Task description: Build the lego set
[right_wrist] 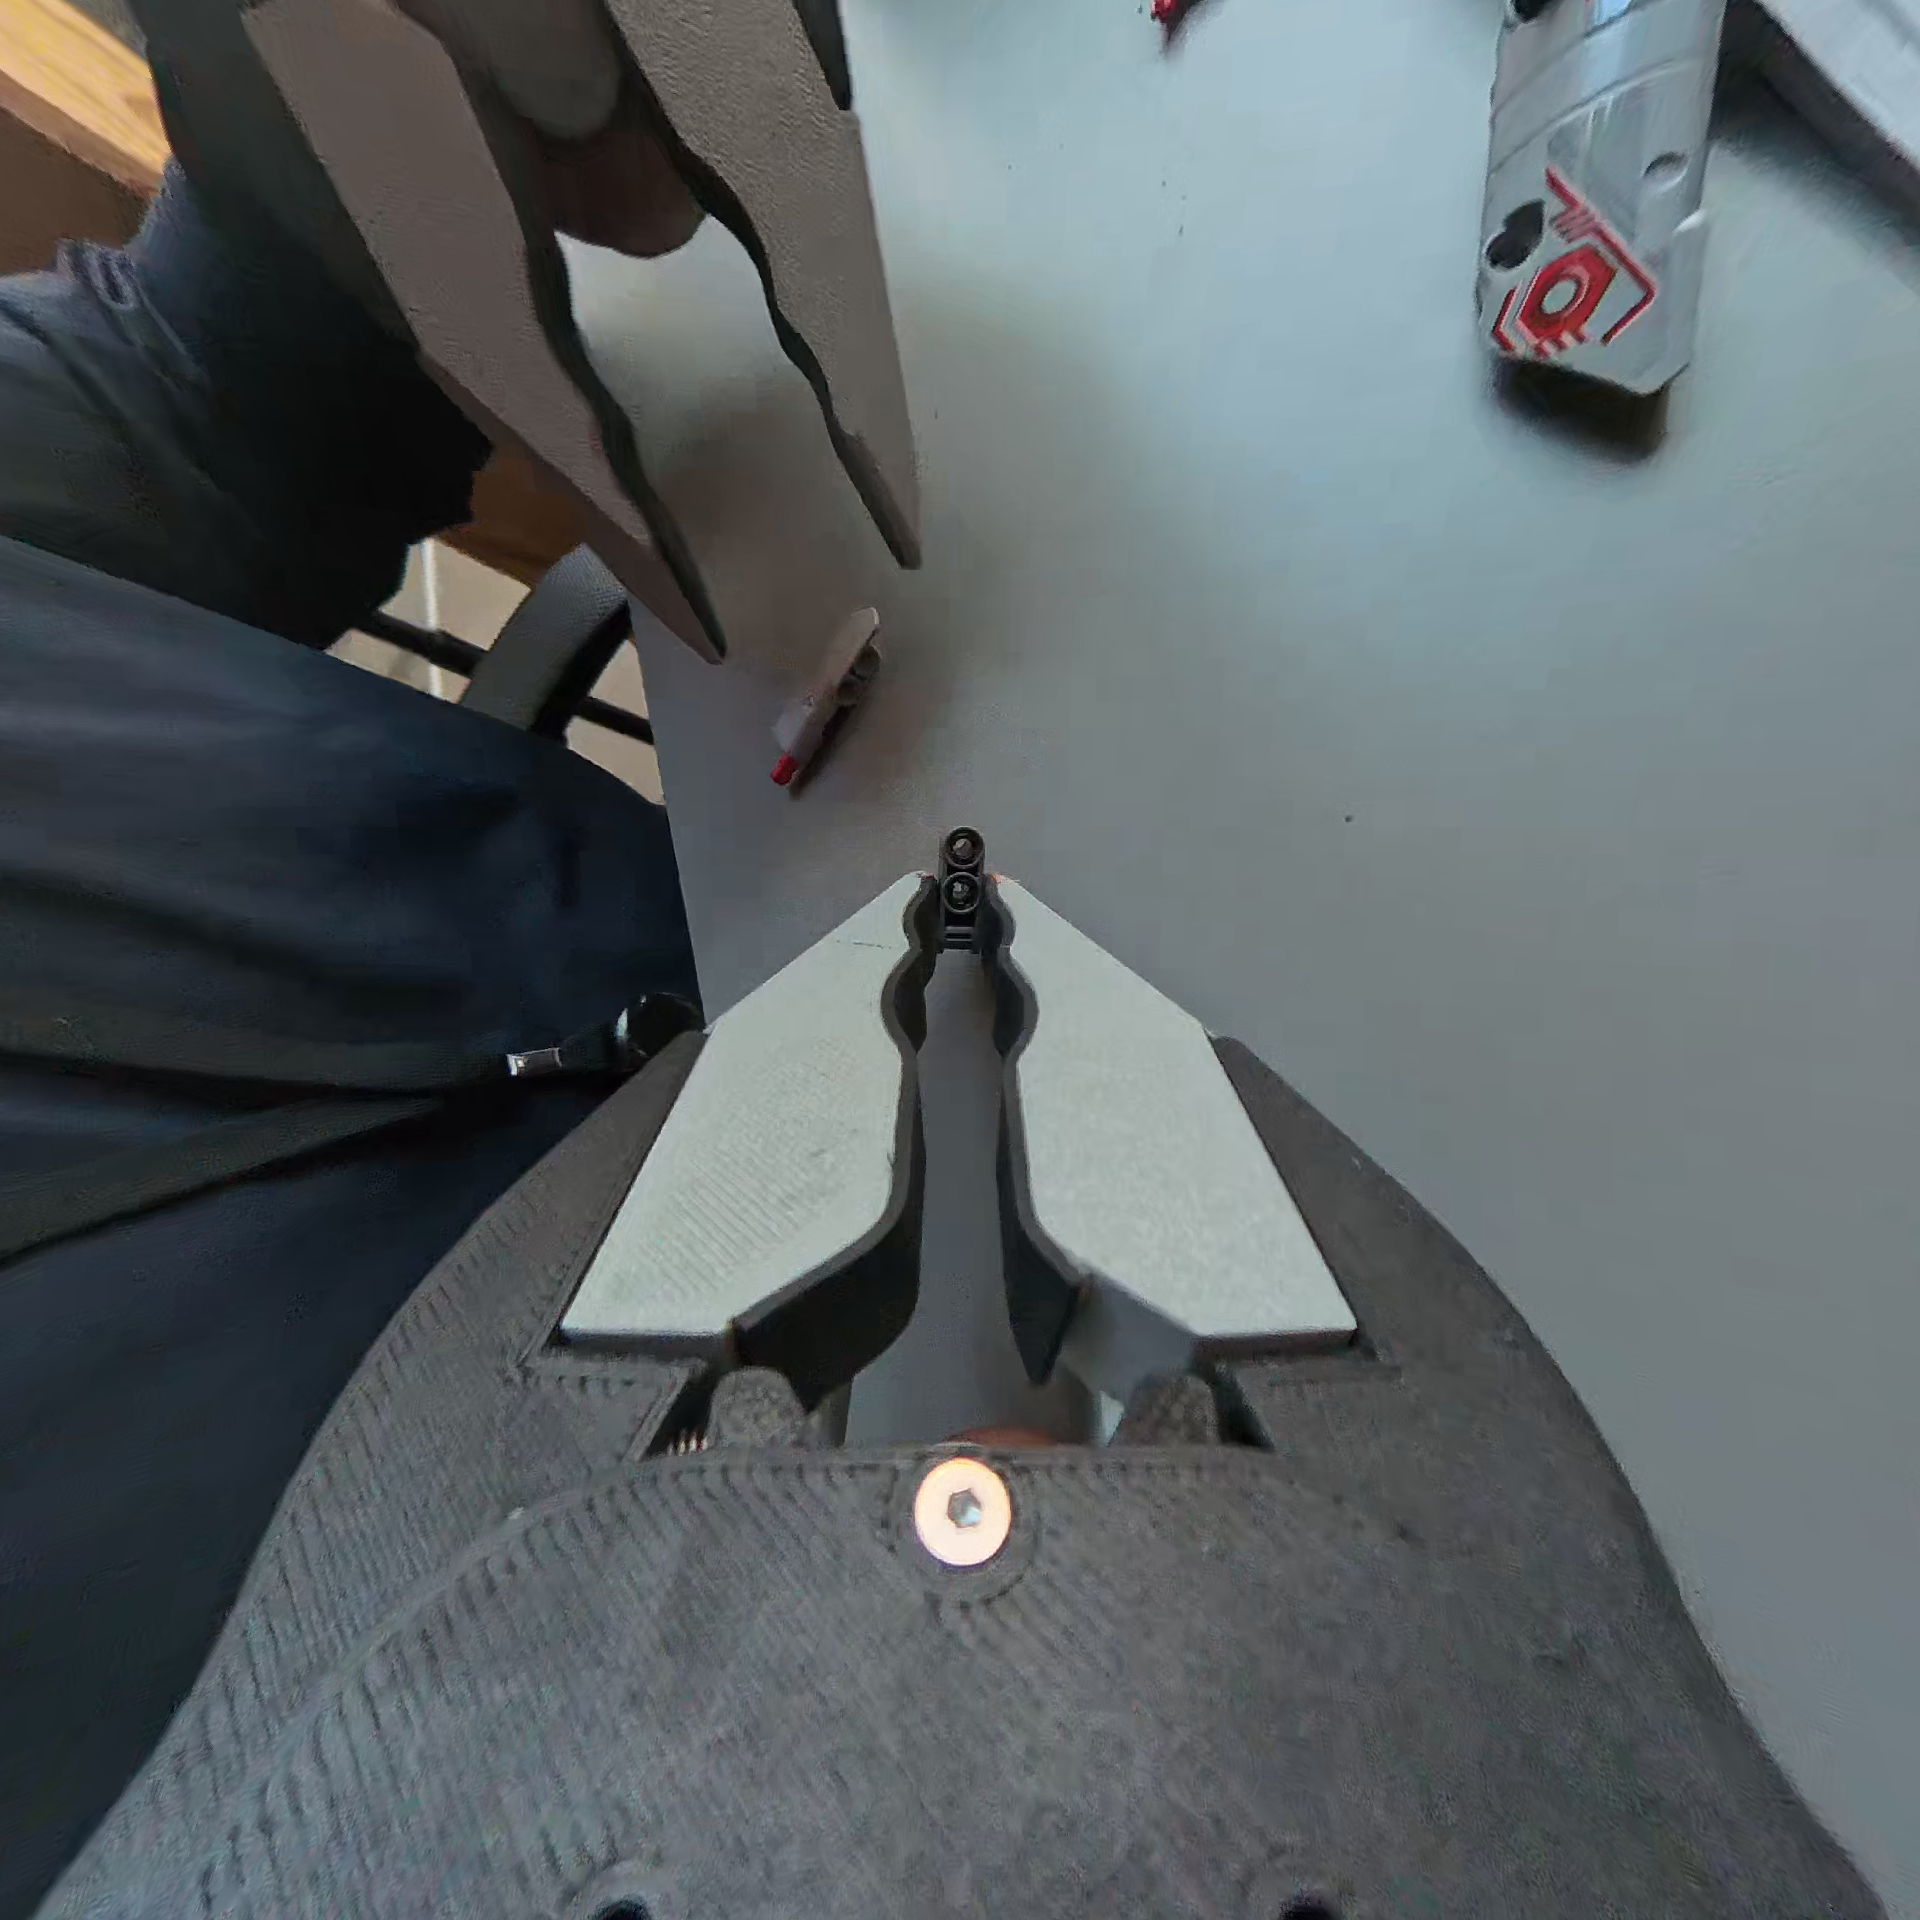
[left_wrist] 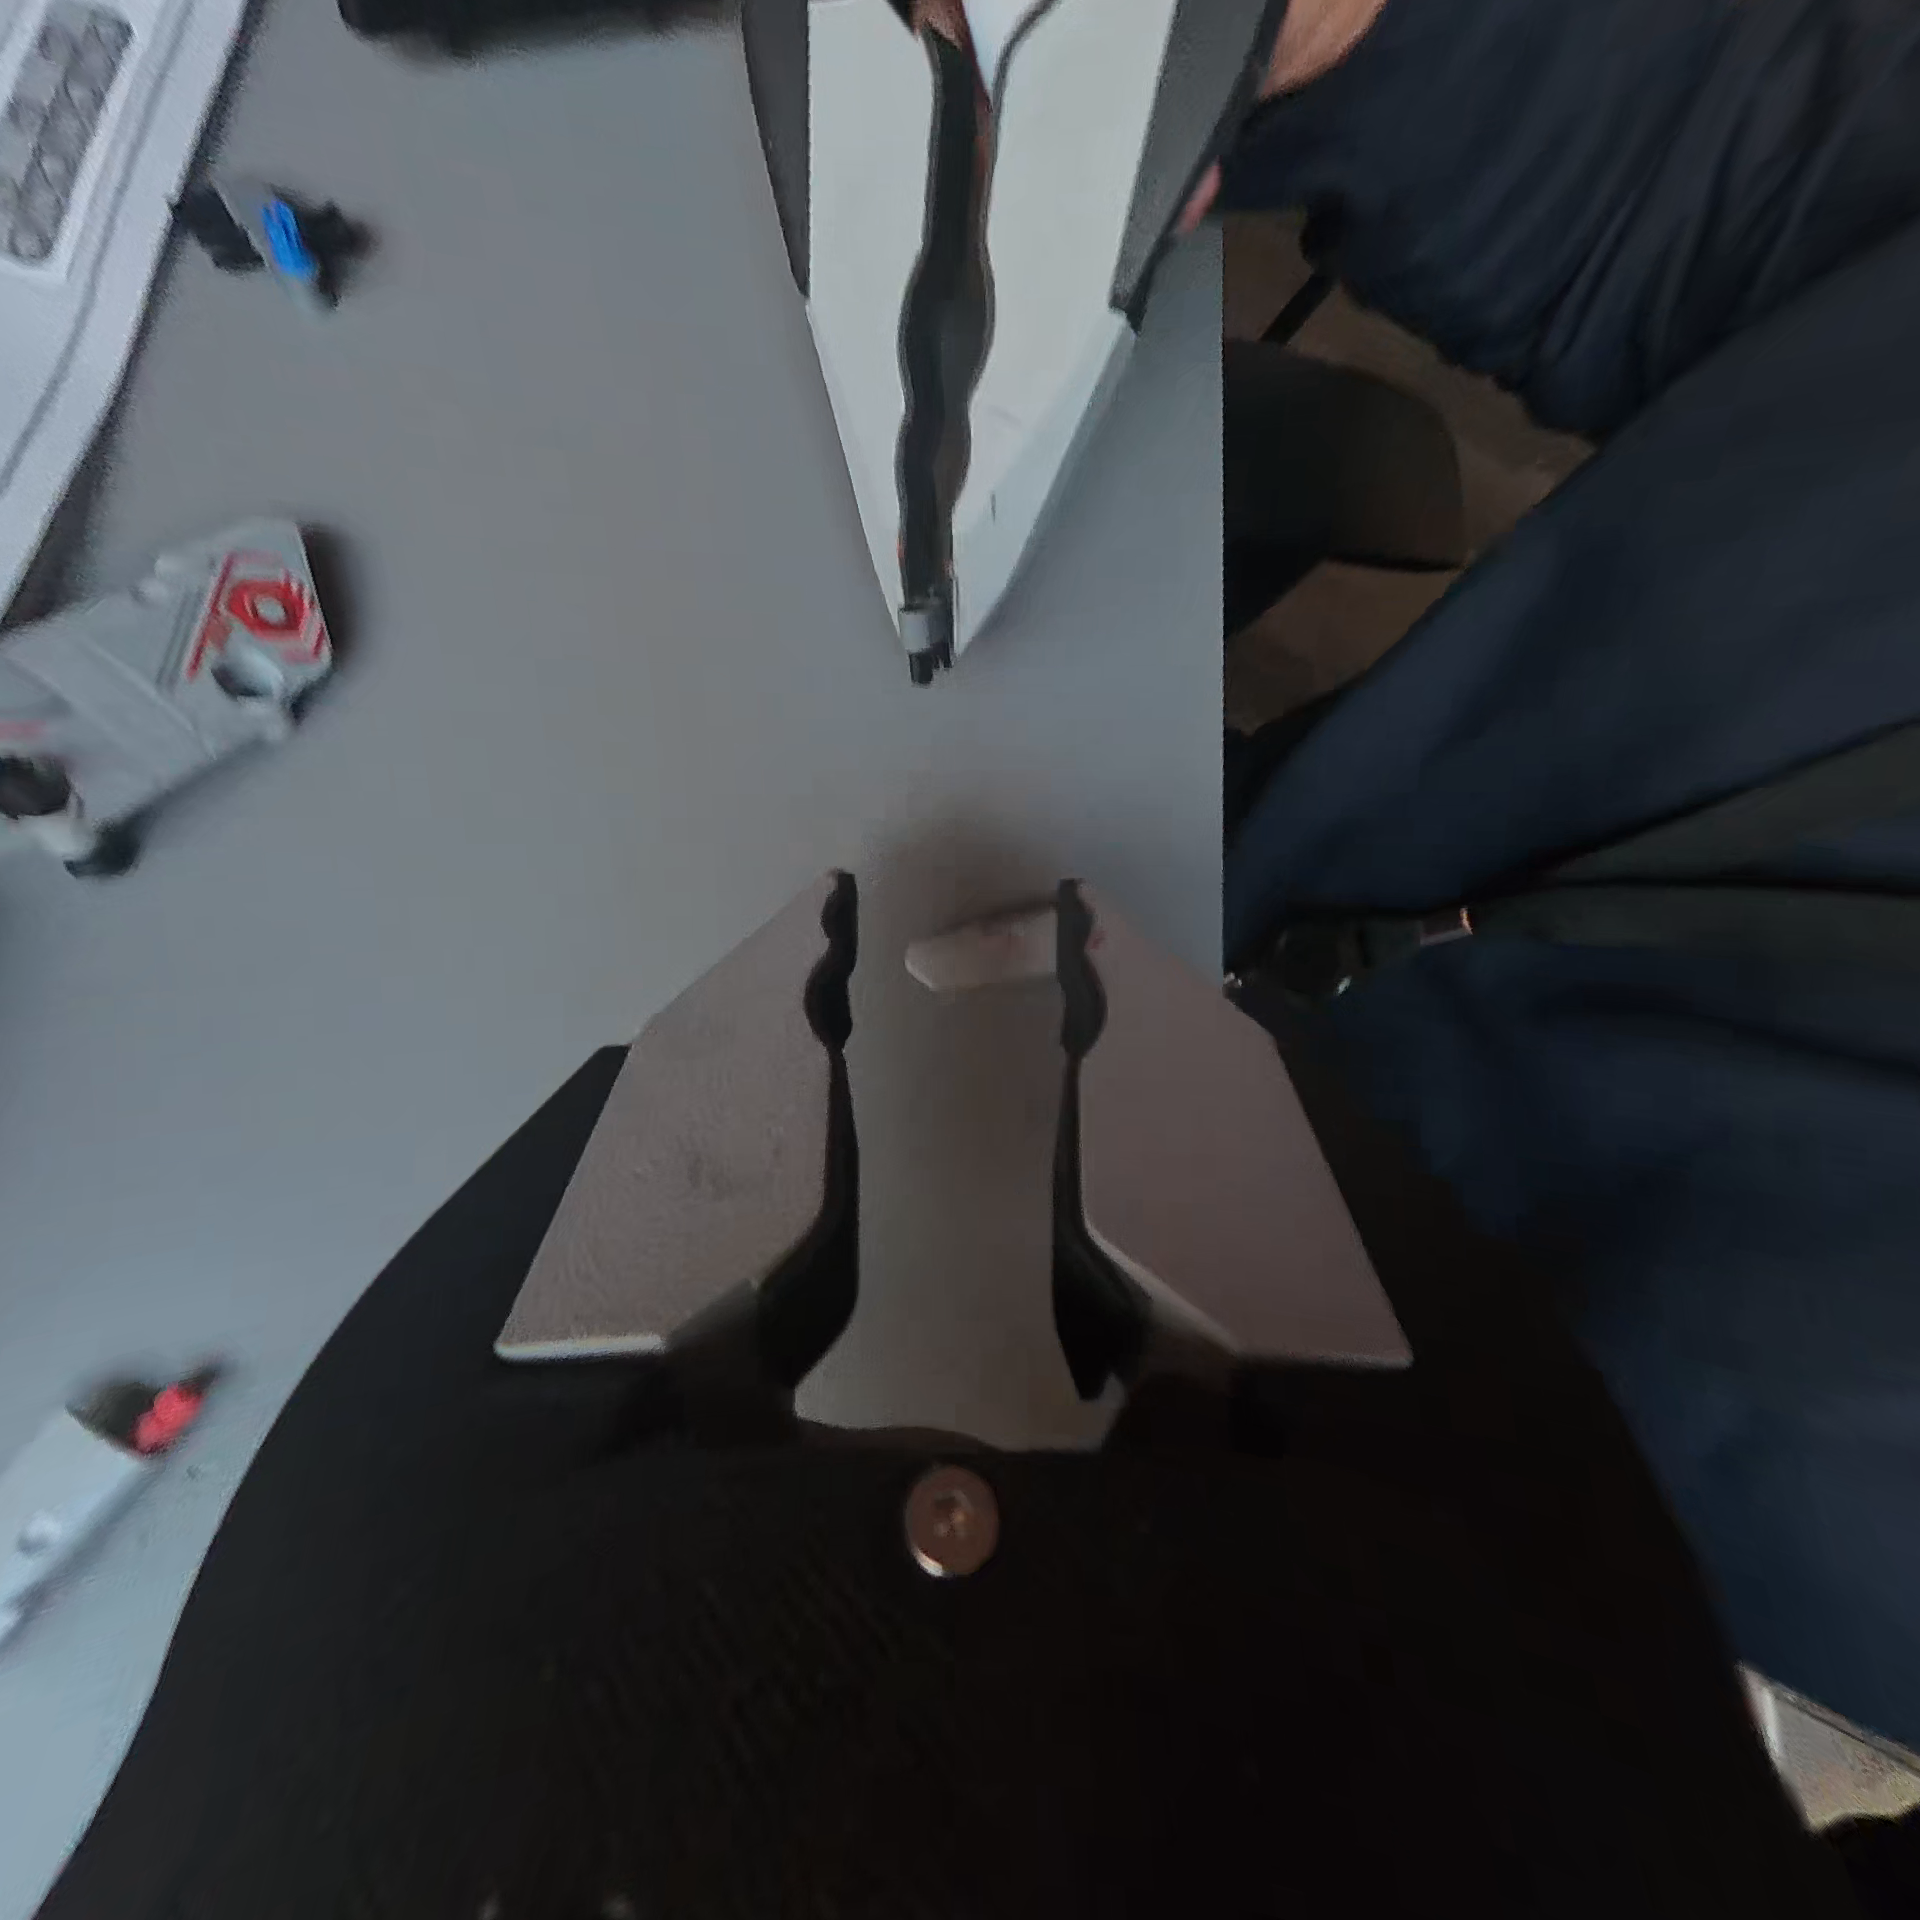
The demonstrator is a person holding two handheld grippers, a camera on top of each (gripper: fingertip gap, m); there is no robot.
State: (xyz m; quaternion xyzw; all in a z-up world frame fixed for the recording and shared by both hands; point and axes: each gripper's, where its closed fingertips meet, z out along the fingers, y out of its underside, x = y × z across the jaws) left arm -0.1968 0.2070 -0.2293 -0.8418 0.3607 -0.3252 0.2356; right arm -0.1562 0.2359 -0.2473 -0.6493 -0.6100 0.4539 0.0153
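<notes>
My left gripper [left_wrist: 956,899] is open, its jaws wide apart over the grey table [left_wrist: 582,499]. A small grey lego piece [left_wrist: 977,951] with a red pin lies on the table between its fingers, close to the right one. The right wrist view shows this piece [right_wrist: 826,691] just past the left gripper's [right_wrist: 810,603] tips, near the table's edge. My right gripper [right_wrist: 961,894] is shut on a small black connector piece [right_wrist: 961,878] that pokes out of its tips. It also shows in the left wrist view [left_wrist: 928,649], pointing at my left gripper.
A grey lego body with a red sticker [left_wrist: 239,634] [right_wrist: 1590,239] lies farther in. A blue and black piece [left_wrist: 275,244] and a grey and red piece [left_wrist: 104,1455] lie nearby. A white tray [left_wrist: 62,156] stands at the back. A person's dark clothing [left_wrist: 1662,727] is beyond the table edge. My right fingertips sit around 6 cm from my left ones.
</notes>
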